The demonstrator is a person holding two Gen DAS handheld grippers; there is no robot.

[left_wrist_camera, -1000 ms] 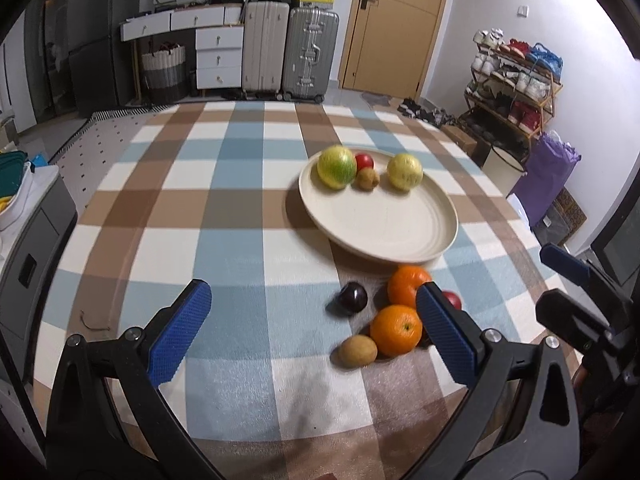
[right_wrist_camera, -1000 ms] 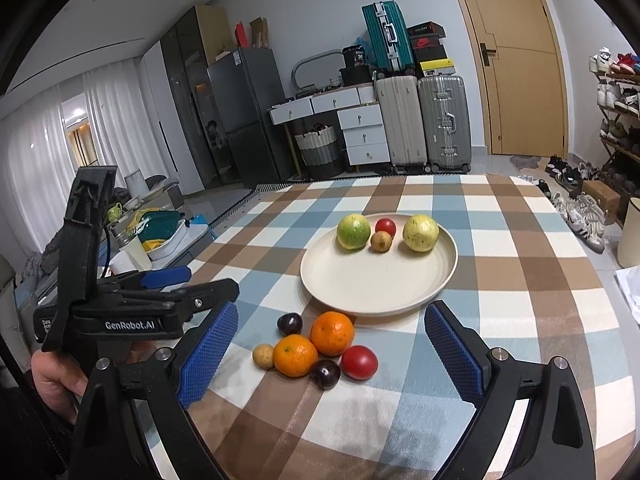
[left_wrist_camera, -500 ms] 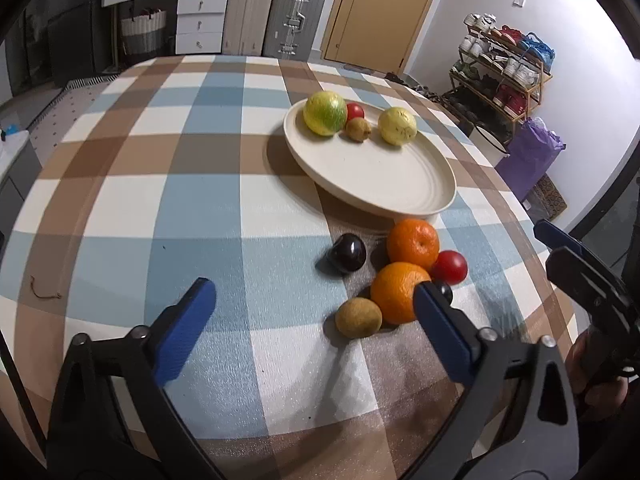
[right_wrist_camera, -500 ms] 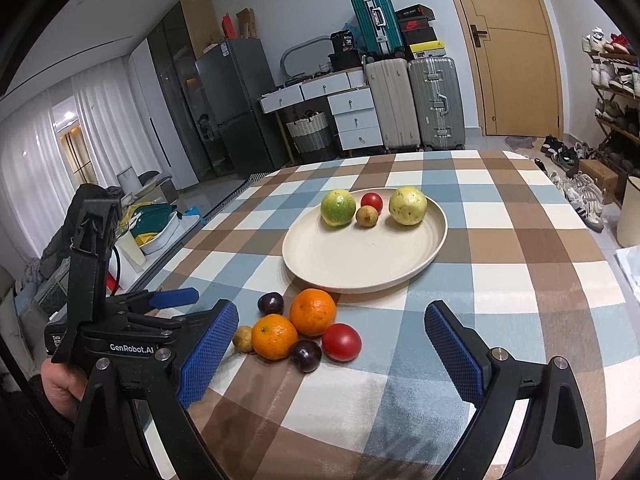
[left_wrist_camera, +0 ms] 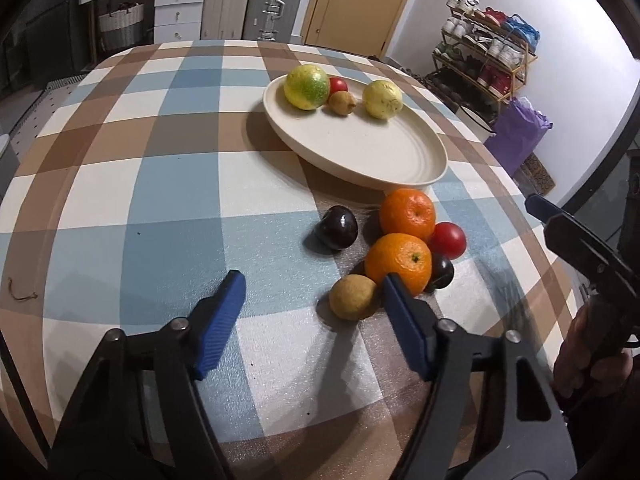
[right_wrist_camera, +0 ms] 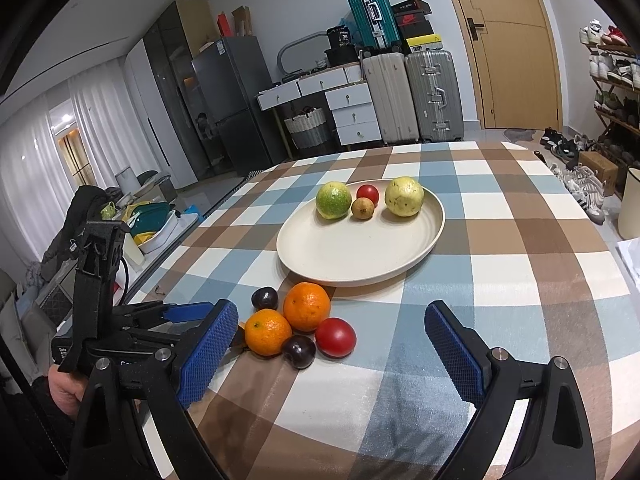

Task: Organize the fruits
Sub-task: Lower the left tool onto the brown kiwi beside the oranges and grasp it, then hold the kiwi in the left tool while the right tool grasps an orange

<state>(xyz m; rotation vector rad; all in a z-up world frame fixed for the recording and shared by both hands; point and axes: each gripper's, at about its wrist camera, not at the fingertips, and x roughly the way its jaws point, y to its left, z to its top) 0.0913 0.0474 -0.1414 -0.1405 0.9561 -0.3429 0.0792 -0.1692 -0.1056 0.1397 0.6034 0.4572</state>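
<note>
While four fruits already sit at the plate's (left_wrist_camera: 400,168) twelve o'clock rim, six wait at its six o'clock; the left gripper (left_wrist_camera: 310,300) is closing, empty, beside the small yellow fruit (left_wrist_camera: 352,296), and the right gripper (right_wrist_camera: 332,340) gapes unused.

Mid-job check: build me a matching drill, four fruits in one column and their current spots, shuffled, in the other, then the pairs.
1. green-yellow fruit
2. red tomato
3. dark plum
4. small tan fruit

A. on the cloth, left of the oranges, alone
B. on the plate, far left
C. just ahead of the closing left gripper
D. on the cloth, right end of the cluster

Pairs: 1-B, 2-D, 3-A, 4-C
</note>
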